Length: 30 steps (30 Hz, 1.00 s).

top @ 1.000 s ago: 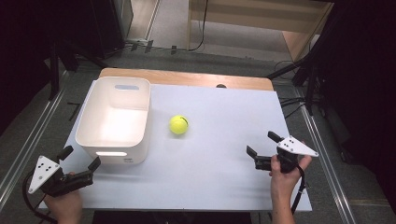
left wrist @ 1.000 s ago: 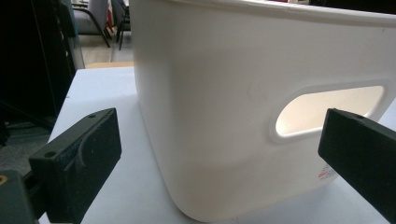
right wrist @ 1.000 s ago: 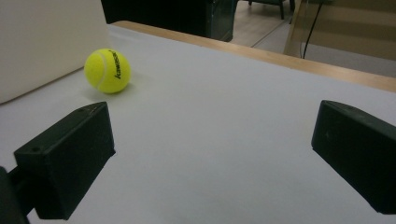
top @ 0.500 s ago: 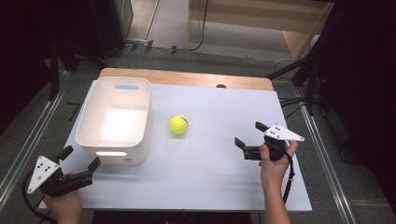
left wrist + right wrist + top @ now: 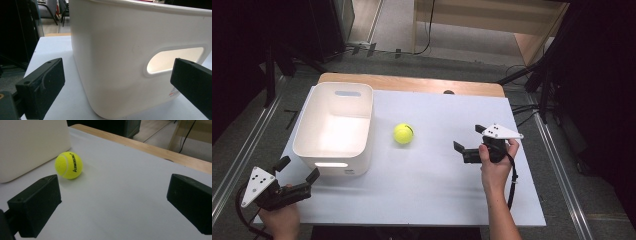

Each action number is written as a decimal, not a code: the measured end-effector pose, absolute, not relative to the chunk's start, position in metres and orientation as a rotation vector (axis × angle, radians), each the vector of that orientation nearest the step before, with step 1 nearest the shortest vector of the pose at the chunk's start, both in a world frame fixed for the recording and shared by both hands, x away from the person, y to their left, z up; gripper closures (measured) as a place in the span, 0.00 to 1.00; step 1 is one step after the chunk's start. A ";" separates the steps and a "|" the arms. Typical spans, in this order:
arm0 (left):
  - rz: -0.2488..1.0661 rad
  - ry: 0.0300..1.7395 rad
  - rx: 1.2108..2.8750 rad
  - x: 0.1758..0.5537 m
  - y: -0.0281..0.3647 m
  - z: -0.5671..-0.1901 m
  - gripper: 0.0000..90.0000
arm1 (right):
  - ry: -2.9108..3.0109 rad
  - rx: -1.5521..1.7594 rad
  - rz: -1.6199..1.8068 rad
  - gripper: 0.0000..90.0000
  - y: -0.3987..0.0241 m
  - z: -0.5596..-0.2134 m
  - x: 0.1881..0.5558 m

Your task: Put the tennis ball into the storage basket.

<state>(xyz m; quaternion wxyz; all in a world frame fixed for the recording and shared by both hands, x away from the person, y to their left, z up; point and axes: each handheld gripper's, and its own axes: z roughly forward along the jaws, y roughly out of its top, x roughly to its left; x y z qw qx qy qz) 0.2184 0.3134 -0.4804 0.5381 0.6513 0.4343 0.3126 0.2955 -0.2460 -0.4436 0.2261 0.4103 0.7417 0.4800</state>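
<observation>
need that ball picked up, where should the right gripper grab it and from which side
Grip the tennis ball across its widest middle, coming in from its right, where the open right gripper already faces it. It is round, so any diameter probably works; the bin crowds its left.

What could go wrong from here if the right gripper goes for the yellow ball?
1. The yellow tennis ball lies free on the white table top, so a jaw touching it off-centre may roll it away.
2. The white plastic bin stands close beside the ball; the open right gripper may bump its wall.
3. The left gripper, open, faces the bin's near wall and could push it.
</observation>
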 end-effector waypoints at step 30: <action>0.717 1.022 1.554 0.220 0.314 -0.480 0.00 | 2.269 1.042 1.230 0.00 -0.192 -0.435 0.340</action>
